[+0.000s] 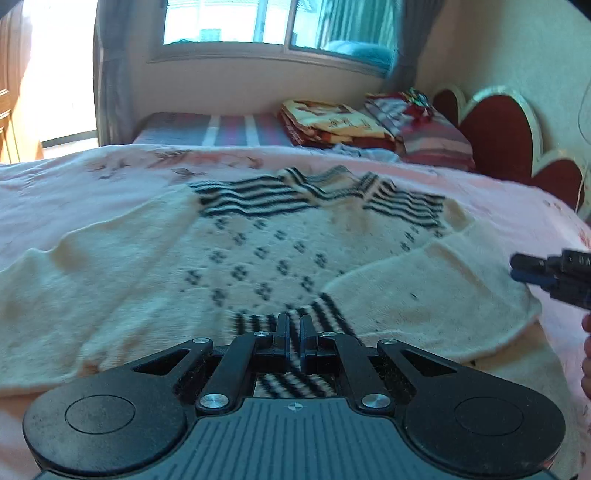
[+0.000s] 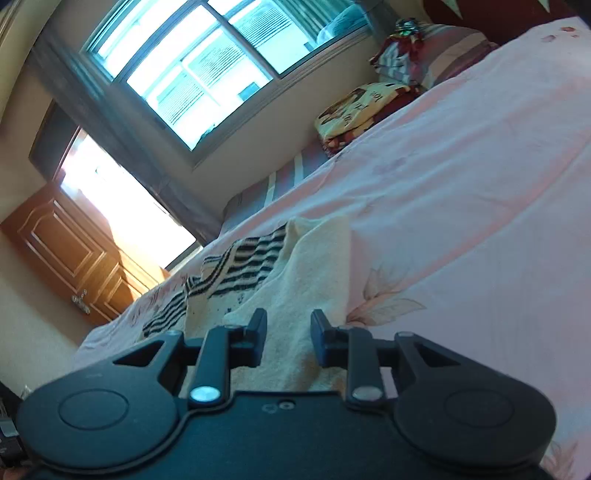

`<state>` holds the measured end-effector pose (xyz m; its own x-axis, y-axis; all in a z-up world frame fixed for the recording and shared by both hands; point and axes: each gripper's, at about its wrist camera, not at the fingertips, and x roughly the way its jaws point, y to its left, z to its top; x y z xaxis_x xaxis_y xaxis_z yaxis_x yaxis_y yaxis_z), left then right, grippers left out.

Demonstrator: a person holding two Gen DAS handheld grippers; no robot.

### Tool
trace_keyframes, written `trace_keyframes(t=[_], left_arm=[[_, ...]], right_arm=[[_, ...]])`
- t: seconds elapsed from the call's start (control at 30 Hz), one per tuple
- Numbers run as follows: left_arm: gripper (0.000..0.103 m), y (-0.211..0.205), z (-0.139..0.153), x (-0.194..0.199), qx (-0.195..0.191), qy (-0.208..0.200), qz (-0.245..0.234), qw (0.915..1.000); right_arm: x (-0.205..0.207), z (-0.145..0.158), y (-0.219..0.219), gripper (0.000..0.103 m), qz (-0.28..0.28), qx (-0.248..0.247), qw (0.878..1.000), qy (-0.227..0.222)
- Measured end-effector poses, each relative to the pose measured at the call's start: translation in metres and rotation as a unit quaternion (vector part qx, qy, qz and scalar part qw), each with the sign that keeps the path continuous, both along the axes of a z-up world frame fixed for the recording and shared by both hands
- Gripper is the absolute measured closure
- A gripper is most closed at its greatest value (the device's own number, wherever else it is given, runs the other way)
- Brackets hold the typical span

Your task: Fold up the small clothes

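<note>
Left gripper (image 1: 293,321) jaws closed on striped hem of sweater (image 1: 258,258). Right gripper (image 2: 289,325) jaws part open, empty, above cream sleeve (image 2: 314,266). Sweater spread flat ahead on pink blanket (image 1: 92,177). Beyond: folded bedding (image 1: 332,123), window (image 1: 258,22).

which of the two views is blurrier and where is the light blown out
Left wrist view: motion blur smears the cream knitted sweater with black stripes; the doorway at far left is blown out. Right wrist view: sharper but strongly tilted, glare washing out the doorway beside the brown wooden door.
</note>
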<state>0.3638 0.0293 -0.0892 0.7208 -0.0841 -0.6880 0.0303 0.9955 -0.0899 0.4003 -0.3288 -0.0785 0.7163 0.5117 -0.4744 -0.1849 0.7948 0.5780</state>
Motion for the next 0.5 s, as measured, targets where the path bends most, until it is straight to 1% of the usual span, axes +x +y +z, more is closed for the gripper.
trace_keyframes(t=[0.03,0.07,0.1,0.13,0.2,0.23,0.27,0.3,0.33,0.37,0.47,0.5], left_arm=[[0.1,-0.004,-0.005,0.005,0.011,0.002,-0.001,0.9999],[0.1,-0.008,-0.009,0.007,0.02,-0.006,0.007,0.9998],[0.1,-0.006,-0.011,0.007,0.016,-0.011,0.01,0.9998],[0.1,-0.003,-0.013,0.007,0.011,-0.011,0.013,0.9998],[0.101,0.0,-0.014,0.006,0.004,-0.014,0.009,0.9999],[0.101,-0.001,-0.015,0.006,0.01,-0.015,0.005,0.9998],[0.101,-0.003,-0.015,0.006,0.015,-0.015,0.002,0.9998],[0.101,-0.003,-0.015,0.007,0.016,-0.016,0.001,0.9997],[0.101,-0.002,-0.015,0.007,0.014,-0.016,0.002,0.9998],[0.101,-0.001,-0.015,0.008,0.01,-0.015,0.003,0.9998],[0.101,0.001,-0.015,0.01,0.005,-0.012,0.0,0.9999],[0.101,0.001,-0.015,0.009,0.008,-0.012,-0.002,0.9999]], right_arm=[[0.005,-0.003,0.004,0.076,0.009,-0.014,1.0,0.002],[0.009,-0.006,0.006,0.08,0.008,-0.031,0.999,0.005],[0.012,-0.009,0.003,0.092,-0.001,-0.043,0.999,0.01],[0.015,-0.012,-0.004,0.103,-0.012,-0.037,0.999,0.02],[0.016,-0.011,-0.014,0.103,-0.022,-0.014,0.999,0.024],[0.016,-0.008,-0.015,0.099,-0.025,-0.014,0.999,0.018],[0.016,-0.004,-0.017,0.093,-0.032,-0.012,0.999,0.007],[0.018,-0.002,-0.019,0.076,-0.04,-0.004,0.999,-0.001],[0.023,-0.001,-0.022,0.065,-0.053,0.001,0.999,-0.002],[0.031,-0.001,-0.023,0.063,-0.059,0.001,0.998,0.003],[0.053,-0.003,-0.025,0.063,-0.059,0.007,0.998,0.01],[0.059,-0.005,-0.026,0.071,-0.049,0.013,0.999,0.015]])
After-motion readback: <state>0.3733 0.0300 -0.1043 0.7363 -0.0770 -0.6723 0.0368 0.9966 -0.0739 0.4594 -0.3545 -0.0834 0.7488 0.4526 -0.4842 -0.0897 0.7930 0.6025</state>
